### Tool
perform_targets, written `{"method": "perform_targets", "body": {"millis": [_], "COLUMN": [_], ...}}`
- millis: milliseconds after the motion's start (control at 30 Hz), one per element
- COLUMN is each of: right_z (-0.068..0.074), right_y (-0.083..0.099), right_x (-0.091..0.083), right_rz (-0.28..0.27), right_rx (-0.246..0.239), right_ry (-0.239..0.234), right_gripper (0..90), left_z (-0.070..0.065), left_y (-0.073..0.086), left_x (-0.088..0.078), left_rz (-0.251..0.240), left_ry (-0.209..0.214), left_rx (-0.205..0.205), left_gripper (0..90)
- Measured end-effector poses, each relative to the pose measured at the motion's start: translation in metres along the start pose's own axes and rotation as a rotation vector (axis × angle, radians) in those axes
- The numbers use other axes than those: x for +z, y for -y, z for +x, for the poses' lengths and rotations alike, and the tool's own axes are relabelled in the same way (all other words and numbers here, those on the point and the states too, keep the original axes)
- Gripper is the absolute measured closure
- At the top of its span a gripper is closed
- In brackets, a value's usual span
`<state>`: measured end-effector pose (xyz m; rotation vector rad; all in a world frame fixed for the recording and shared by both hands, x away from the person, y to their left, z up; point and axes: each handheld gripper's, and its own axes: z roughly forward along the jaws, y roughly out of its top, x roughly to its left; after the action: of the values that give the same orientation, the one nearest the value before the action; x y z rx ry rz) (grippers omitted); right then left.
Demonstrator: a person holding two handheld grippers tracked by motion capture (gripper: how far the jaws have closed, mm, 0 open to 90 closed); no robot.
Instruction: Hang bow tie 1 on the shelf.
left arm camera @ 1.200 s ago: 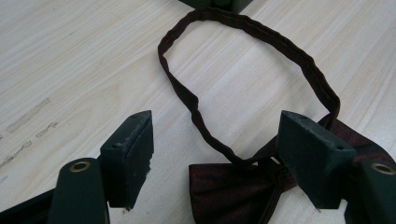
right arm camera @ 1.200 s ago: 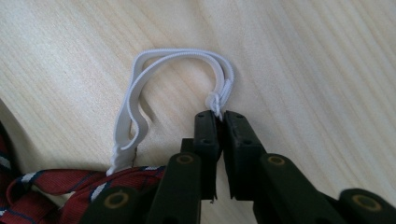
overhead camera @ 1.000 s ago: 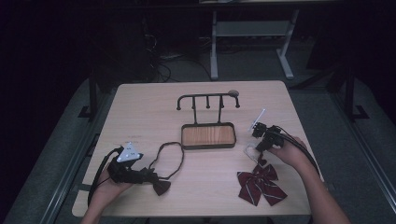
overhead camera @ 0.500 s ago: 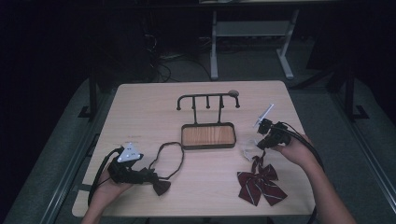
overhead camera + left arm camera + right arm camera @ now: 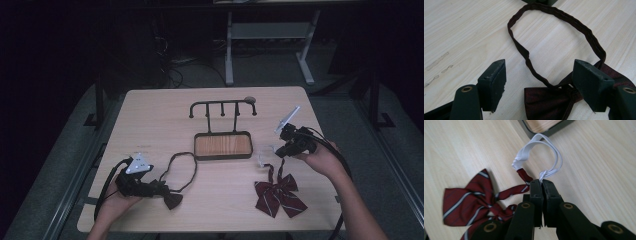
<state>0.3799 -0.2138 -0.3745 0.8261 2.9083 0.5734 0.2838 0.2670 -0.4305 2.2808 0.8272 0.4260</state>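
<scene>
**Two bow ties, one hanger stand: a grip on elastic**

While the right tongs [image 5: 541, 181] stand pressed together on the white elastic loop [image 5: 541, 150] of the striped red bow tie [image 5: 471, 195], the tie's bow lies on the worktop [image 5: 150, 120] just in front of the right hand [image 5: 322, 159], to the right of the stand's tray. Ordered from largest to smallest, the scene holds one worktop, one hanger stand [image 5: 222, 107] with a wood-lined tray at its foot and a row of pegs along its bar, two tongs, two bow ties, and two neck loops, one per tie.

The left tongs [image 5: 540, 80] stand apart, low over the dark bow tie [image 5: 549, 102] near the worktop's front left; its bow lies between the jaws without being pressed, and its dark strap [image 5: 564, 22] curls away toward the tray.

Judged risks, largest first:
- The whole stand could be nudged or tipped if the loop is dragged against a peg instead of dropped over it, since the stand appears light and free-standing.
- The striped tie hangs by a thin elastic pinched at the very jaw tips; a swing or a snag on the tray's rim could pull it free.
- The elastic may twist or collapse flat, leaving no opening to pass over a peg.
- The dark tie's strap lies close to the tray and could catch on a passing jaw.
</scene>
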Motion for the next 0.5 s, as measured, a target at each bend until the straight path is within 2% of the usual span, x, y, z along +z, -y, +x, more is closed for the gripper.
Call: {"method": "perform_targets", "body": {"millis": [500], "right_z": [0.015], "right_y": [-0.01], "right_x": [-0.029], "right_rz": [-0.033], "right_rx": [-0.061], "right_ry": [0.018], "right_gripper": [87.1], "left_z": [0.0], "left_y": [0.0], "left_x": [0.001], "left_rz": [0.002], "left_ry": [0.002], "left_rx": [-0.006], "left_gripper": [28.1]}}
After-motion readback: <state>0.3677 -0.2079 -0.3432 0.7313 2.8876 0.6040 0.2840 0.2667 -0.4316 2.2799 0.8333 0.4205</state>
